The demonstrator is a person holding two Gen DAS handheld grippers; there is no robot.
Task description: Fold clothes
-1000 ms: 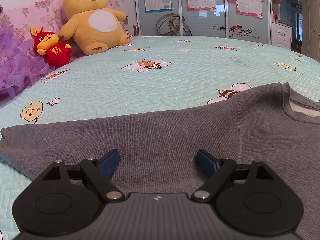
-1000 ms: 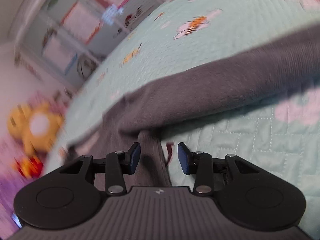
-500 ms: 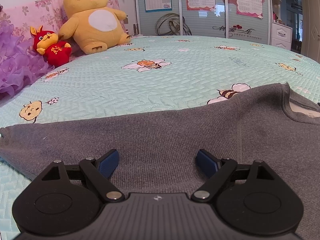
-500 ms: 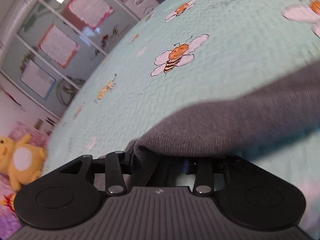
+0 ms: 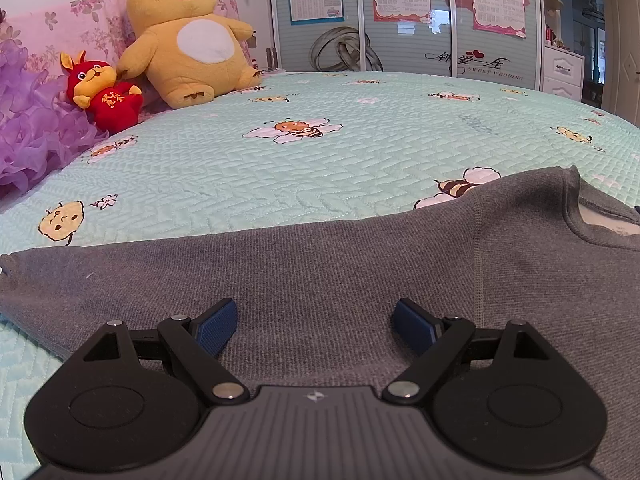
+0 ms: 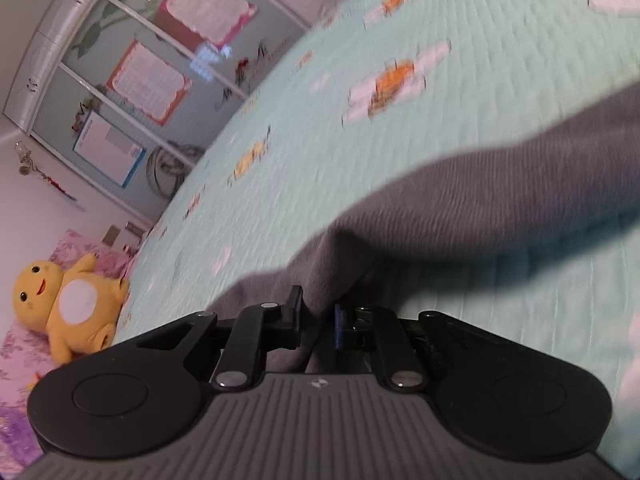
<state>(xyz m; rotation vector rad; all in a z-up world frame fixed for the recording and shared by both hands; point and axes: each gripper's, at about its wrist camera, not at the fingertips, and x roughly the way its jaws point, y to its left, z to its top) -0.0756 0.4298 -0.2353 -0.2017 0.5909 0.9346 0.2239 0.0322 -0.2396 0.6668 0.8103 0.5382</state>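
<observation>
Since a second ago, right gripper [image 6: 318, 316] jaws are closing on the grey sweatshirt's [image 5: 340, 280] sleeve; left gripper [image 5: 314, 324] hovers wide, empty, over it on the bed [image 5: 280, 168] (thin pinch: fabric may slip).

One grey sweatshirt [image 5: 320, 280] lies under the left jaws; beyond them sit two plush toys, one yellow [image 5: 188, 36], one red [image 5: 106, 96].

Each hand-held gripper [image 5: 313, 318] [image 6: 318, 316] is black, with a ribbed grey housing, silver pivot screws and blue pads [image 5: 216, 326].
</observation>
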